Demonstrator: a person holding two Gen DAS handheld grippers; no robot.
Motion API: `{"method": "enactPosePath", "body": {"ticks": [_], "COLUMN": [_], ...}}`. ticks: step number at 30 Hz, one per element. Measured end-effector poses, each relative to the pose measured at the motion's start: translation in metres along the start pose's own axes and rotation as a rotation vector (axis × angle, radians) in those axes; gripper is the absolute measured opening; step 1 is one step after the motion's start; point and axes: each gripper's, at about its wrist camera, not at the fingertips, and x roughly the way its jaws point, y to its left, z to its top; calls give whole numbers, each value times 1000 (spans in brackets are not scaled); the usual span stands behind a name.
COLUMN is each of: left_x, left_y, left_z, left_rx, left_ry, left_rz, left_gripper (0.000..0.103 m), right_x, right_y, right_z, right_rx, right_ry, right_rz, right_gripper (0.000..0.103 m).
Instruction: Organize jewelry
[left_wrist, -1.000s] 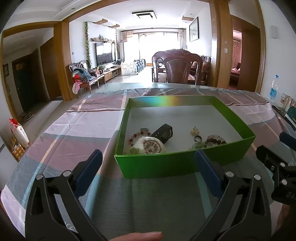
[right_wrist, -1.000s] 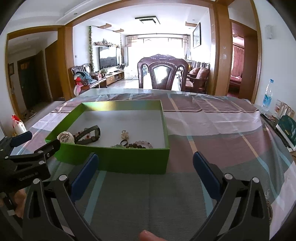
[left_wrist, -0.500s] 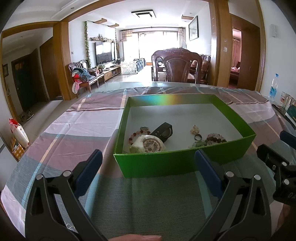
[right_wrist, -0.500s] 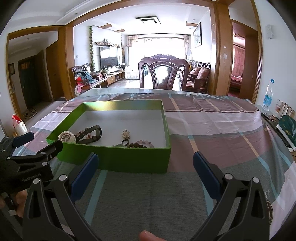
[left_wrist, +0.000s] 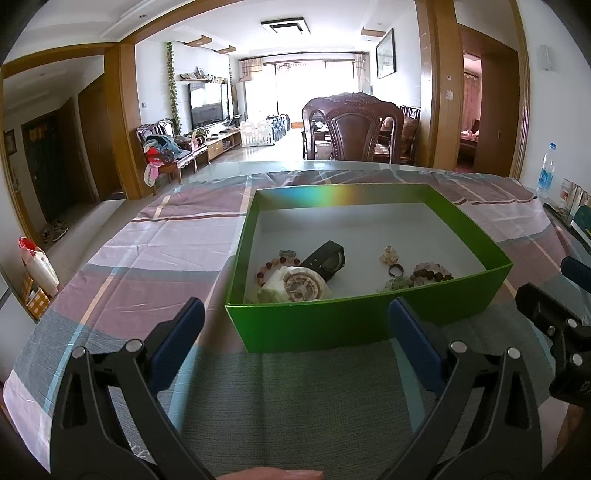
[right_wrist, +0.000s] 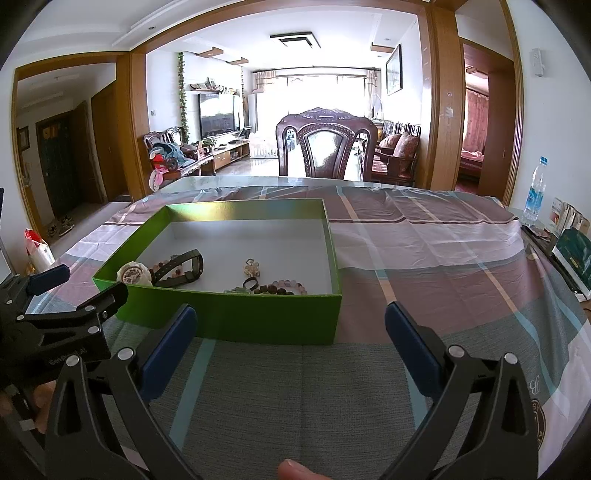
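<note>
Indoors | plaid tablecloth (left_wrist: 177, 240) | green box (left_wrist: 332, 325) | chair (right_wrist: 327, 147) beyond | both jaws released

No lettering reads clearly (the left gripper (right_wrist: 55, 295) print is blurred).

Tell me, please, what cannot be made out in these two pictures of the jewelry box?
- Left wrist view: the green box's near wall cuts off the white watch and pale green piece.
- Right wrist view: that wall hides part of the bead bracelet.
- Both views: the ring is too small for detail.
</note>
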Motion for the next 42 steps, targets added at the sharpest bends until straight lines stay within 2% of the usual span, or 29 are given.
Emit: {"method": "enactPosePath", "body": {"ticks": [42], "left_x": [0], "left_y": [0], "left_z": [-1], "left_rx": [12], "left_ry": [1], "left_rz": [0], "left_gripper": [99], "right_x": [0], "right_y": [1], "right_z": [0], "right_rx": [3], "right_ry": [1], "right_rz": [3], "right_gripper": [99]}}
